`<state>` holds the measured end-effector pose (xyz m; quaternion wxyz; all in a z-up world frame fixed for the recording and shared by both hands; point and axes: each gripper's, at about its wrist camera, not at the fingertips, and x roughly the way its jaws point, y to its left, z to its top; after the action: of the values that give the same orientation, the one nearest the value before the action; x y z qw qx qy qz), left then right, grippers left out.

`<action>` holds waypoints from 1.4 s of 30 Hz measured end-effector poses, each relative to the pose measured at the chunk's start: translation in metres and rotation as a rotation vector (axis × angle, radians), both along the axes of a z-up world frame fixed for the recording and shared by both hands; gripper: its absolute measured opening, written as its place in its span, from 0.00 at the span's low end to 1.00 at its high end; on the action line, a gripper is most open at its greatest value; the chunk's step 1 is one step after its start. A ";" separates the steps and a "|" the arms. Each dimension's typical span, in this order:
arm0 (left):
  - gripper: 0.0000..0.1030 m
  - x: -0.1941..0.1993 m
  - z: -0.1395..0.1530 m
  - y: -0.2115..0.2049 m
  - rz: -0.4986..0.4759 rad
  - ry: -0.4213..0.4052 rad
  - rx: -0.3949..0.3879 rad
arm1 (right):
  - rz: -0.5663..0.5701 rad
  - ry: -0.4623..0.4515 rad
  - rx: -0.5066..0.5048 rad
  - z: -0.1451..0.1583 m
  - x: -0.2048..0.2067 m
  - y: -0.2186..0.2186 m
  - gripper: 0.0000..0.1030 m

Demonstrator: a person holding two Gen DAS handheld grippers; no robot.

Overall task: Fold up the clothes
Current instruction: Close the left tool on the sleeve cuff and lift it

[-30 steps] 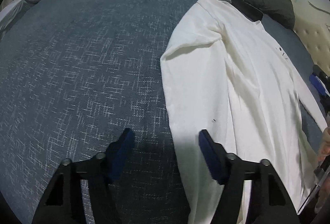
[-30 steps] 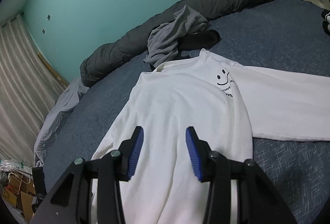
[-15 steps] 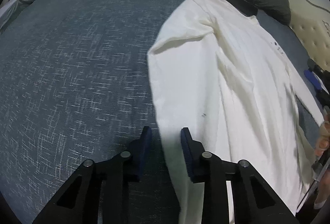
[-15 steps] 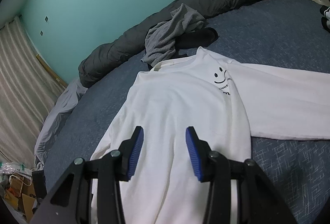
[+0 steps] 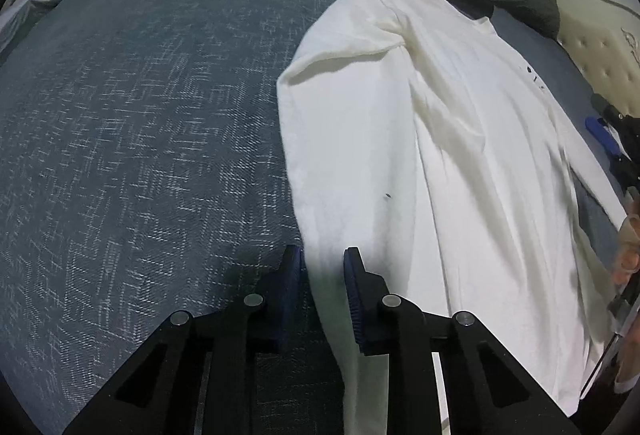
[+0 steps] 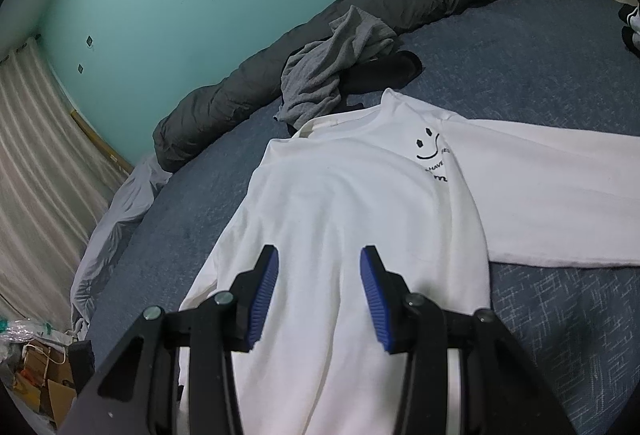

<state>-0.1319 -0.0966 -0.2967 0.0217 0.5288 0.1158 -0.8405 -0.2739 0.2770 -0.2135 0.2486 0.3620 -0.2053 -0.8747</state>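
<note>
White long-sleeved shirt lies flat, front up, in the middle of a blue bed, one sleeve stretched out sideways. A crumpled grey garment touches its collar, with a dark rolled duvet along the bed's far edge. The left tool is narrowed around the shirt's side edge; whether it pinches the cloth is unclear. The right tool is wide apart over the shirt's lower part. The hem is cut off.

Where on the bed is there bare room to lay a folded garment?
Widest: blue bedspread left of the white long-sleeve shirt, up to the dark duvet roll. Smaller: below the outstretched sleeve. Crowded at the collar: grey garment.
</note>
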 end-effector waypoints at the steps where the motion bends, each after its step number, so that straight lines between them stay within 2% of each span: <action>1: 0.23 0.000 0.000 0.001 -0.001 0.000 0.006 | 0.000 0.000 0.000 0.000 0.000 0.000 0.42; 6: 0.04 0.001 0.000 0.003 -0.008 0.002 0.027 | -0.005 -0.004 -0.005 -0.001 -0.001 0.001 0.42; 12: 0.02 0.004 0.011 0.004 -0.023 0.026 -0.018 | -0.009 -0.009 -0.011 -0.002 -0.001 0.003 0.42; 17: 0.03 0.004 0.042 -0.004 -0.040 0.063 -0.089 | -0.012 -0.015 -0.016 -0.003 -0.002 0.004 0.42; 21: 0.02 -0.002 0.067 -0.029 -0.027 0.080 -0.155 | -0.014 -0.017 -0.020 -0.003 -0.001 0.004 0.42; 26: 0.02 -0.001 0.101 -0.057 0.049 0.107 -0.264 | -0.016 -0.021 -0.023 -0.003 -0.001 0.004 0.42; 29: 0.02 -0.010 0.114 -0.075 0.128 0.116 -0.326 | -0.015 -0.021 -0.023 -0.003 -0.001 0.003 0.42; 33: 0.02 -0.020 0.104 -0.057 0.068 0.092 -0.323 | -0.014 -0.024 -0.022 -0.004 -0.001 0.001 0.42; 42: 0.03 -0.021 0.035 0.015 -0.111 0.021 -0.214 | -0.009 -0.029 -0.019 -0.006 -0.001 0.000 0.42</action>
<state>-0.1525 -0.0817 -0.2620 0.0300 0.5205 -0.0038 -0.8533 -0.2752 0.2768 -0.2198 0.2452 0.3712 -0.2189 -0.8684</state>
